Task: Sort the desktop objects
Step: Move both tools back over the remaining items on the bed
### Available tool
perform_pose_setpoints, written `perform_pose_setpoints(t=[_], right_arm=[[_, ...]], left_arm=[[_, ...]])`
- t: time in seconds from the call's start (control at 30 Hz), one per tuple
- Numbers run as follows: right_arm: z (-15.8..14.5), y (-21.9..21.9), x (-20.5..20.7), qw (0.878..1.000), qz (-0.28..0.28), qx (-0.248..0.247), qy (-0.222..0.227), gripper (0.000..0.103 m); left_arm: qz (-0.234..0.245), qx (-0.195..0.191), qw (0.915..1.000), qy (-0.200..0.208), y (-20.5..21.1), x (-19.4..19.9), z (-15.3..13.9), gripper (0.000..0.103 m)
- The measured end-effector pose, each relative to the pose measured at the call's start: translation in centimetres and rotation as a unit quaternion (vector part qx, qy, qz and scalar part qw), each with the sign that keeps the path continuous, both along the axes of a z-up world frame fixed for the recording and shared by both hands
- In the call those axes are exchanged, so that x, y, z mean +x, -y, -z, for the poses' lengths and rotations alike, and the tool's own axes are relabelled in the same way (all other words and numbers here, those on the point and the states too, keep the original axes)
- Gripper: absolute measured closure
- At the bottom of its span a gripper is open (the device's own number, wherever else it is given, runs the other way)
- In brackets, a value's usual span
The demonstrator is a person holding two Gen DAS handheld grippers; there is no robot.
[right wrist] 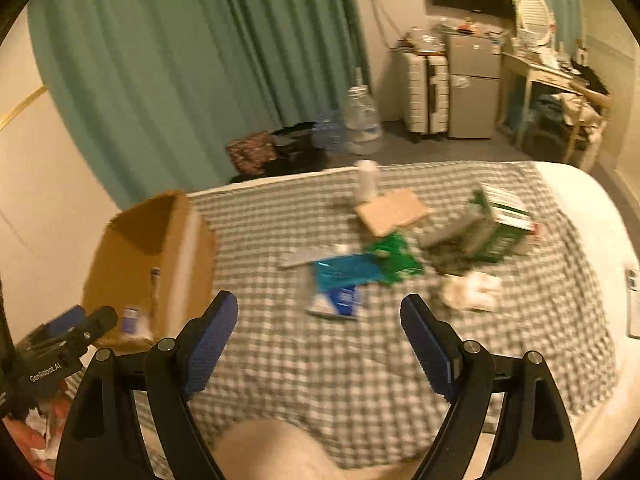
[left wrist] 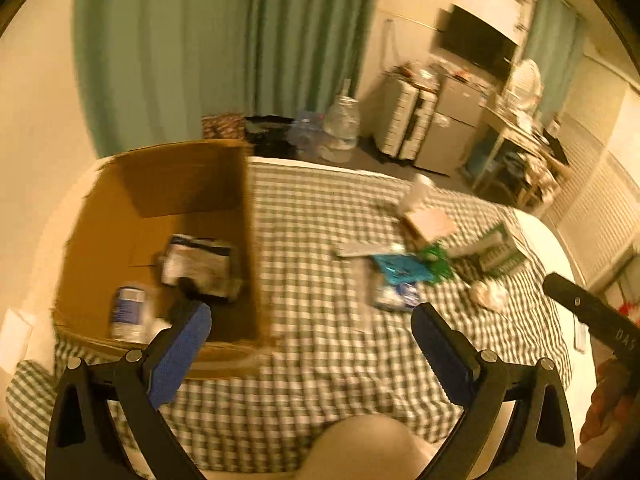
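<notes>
An open cardboard box (left wrist: 160,208) stands at the left of the checked cloth (left wrist: 320,360); it also shows in the right wrist view (right wrist: 160,256). Inside lie a grey-white packet (left wrist: 198,266) and a small blue-labelled bottle (left wrist: 129,312). A heap of objects lies to the right: a blue packet (right wrist: 346,272), a green packet (right wrist: 394,258), a blue-white pack (right wrist: 338,302), a brown card (right wrist: 392,212), a green-white carton (right wrist: 500,222), a white bottle (right wrist: 366,180) and crumpled tissue (right wrist: 470,290). My left gripper (left wrist: 312,324) is open and empty beside the box. My right gripper (right wrist: 320,314) is open and empty before the heap.
The cloth covers a white bed-like surface (right wrist: 592,200) with a remote (right wrist: 634,304) at its right edge. Beyond it are green curtains (right wrist: 200,60), water jugs (right wrist: 362,120) on the floor, a small fridge (right wrist: 474,88) and a cluttered desk (right wrist: 560,80). The frames are motion-blurred.
</notes>
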State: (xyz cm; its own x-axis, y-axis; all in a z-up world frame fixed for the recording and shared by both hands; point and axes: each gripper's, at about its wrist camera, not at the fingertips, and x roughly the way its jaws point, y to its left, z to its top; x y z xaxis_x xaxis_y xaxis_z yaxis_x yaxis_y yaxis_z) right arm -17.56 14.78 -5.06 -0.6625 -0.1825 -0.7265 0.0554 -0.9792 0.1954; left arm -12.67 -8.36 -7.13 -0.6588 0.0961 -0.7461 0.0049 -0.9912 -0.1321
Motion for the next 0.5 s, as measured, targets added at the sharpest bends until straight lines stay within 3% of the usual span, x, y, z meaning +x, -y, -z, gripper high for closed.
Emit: perform_pose_setpoints(t=[0.2, 0.5], right_arm=[[2.1, -6.0, 1.4, 0.998, 0.052, -0.015, 0.016, 0.017], [7.2, -10.6, 0.0, 0.994, 0.086, -0.014, 0.064, 0.017]], left_arm=[[0.047, -0.039, 0.9981, 0.007, -6.7, -0.2, 2.2, 0.000], [0.084, -0.053, 0.9939, 0.050, -11.8, -3.5, 7.1, 0.000]])
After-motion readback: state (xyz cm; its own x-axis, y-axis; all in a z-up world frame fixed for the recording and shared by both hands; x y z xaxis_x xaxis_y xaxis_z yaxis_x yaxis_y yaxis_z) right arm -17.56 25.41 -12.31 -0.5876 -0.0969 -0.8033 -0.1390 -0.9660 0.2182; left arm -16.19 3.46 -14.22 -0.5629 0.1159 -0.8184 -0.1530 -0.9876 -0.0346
